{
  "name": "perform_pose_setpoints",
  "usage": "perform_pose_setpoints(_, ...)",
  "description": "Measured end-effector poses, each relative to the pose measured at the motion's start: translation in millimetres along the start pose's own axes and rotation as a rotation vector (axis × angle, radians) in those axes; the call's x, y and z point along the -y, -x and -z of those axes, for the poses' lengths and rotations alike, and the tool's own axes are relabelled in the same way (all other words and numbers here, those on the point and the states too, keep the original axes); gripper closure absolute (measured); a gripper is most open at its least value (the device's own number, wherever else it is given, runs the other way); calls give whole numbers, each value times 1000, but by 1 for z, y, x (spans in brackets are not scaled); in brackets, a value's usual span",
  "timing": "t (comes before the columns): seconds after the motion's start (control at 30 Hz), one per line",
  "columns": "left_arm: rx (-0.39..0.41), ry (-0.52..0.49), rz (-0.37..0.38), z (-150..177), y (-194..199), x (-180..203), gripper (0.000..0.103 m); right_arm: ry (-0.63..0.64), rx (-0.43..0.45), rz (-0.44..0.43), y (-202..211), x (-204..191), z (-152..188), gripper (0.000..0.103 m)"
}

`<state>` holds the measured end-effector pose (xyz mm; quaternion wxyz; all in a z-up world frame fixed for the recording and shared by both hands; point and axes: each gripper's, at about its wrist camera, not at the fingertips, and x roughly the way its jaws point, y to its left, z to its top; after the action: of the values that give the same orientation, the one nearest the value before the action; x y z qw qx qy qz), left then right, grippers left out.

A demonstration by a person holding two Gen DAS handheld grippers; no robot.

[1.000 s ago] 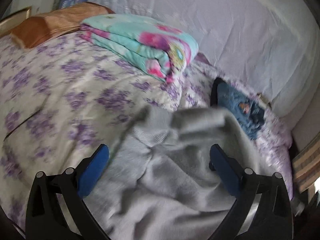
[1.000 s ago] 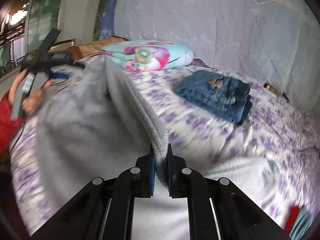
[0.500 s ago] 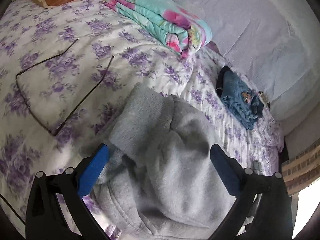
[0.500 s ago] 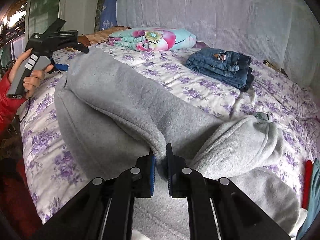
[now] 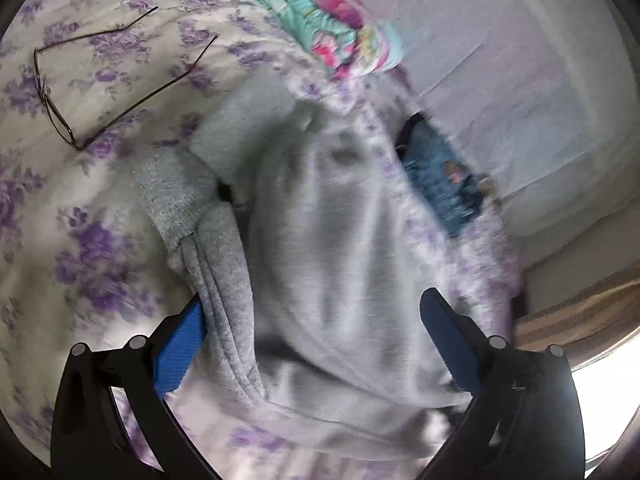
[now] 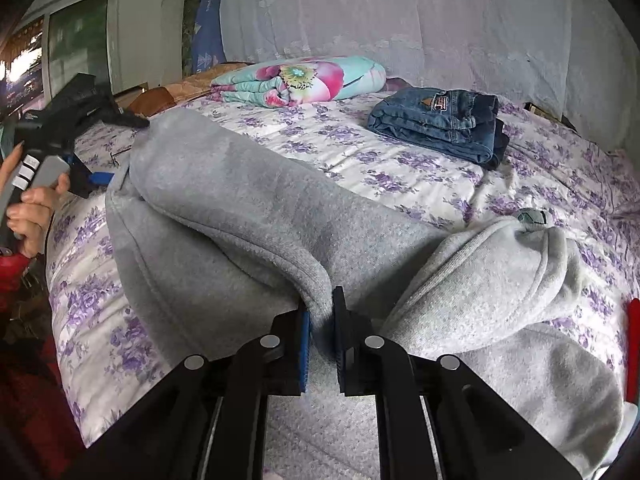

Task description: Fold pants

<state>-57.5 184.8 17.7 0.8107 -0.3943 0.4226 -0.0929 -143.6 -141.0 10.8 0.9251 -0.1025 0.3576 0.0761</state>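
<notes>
The grey sweatpants (image 6: pixel 248 216) lie heaped on the bed (image 6: pixel 420 168), one part doubled over the rest. The right hand-held gripper (image 6: pixel 320 316) is clamped on a thick folded edge of them; the left hand-held gripper (image 5: pixel 312 332) stands wide apart over the cloth, gripping nothing. To fold well, I would lay the pinched edge down flat and in line with the layer beneath before letting go, then use the free gripper to smooth the bunched cuff end (image 6: pixel 532 240), keeping clear of the glasses (image 5: pixel 112 84) and folded jeans (image 6: pixel 440 124).
</notes>
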Motion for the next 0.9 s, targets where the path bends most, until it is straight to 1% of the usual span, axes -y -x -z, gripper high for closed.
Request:
perform_pose_setpoints(0.07,26,38,52,2,13,-1,5,-6,0,-3,-1,1,1,92)
perform_pose_setpoints(0.17,35,62,73,6,25,-4,5,-15,1,-11,-2,3,1,92)
perform_pose_setpoints(0.3,36,63,66,15,37,-7,5,-23,3,-11,-2,3,2,92)
perform_pose_setpoints(0.37,53,44,57,21,45,-4,5,-31,1,-13,-2,3,3,91)
perform_pose_setpoints(0.4,56,15,54,23,47,2,5,-32,0,-15,-3,4,3,91)
perform_pose_setpoints(0.47,29,-61,55,25,39,14,5,-37,0,-19,-3,4,3,91)
perform_pose_setpoints(0.5,-6,-90,31,24,26,18,5,-42,0,-23,-3,5,3,91)
perform_pose_setpoints(0.53,-36,-90,18,23,15,20,5,-45,0,-25,-3,5,3,91)
perform_pose_setpoints(0.57,-88,-65,17,21,-4,17,5,-50,1,-27,-3,6,3,91)
perform_pose_setpoints(0.6,-121,-39,29,20,-16,14,5,-55,4,-28,-2,6,3,91)
perform_pose_setpoints(0.67,-162,13,31,15,-39,5,5,-64,8,-28,-1,7,4,91)
perform_pose_setpoints(0.77,-145,61,43,5,-48,-4,5,-72,12,-29,-1,7,4,91)
perform_pose_setpoints(0.8,-125,90,58,0,-46,-8,5,-74,12,-30,-1,8,4,91)
perform_pose_setpoints(0.83,-99,103,63,-5,-41,-10,6,-75,12,-31,-1,7,4,91)
perform_pose_setpoints(0.9,-19,100,43,-17,-27,-13,11,-73,12,-29,-1,7,3,91)
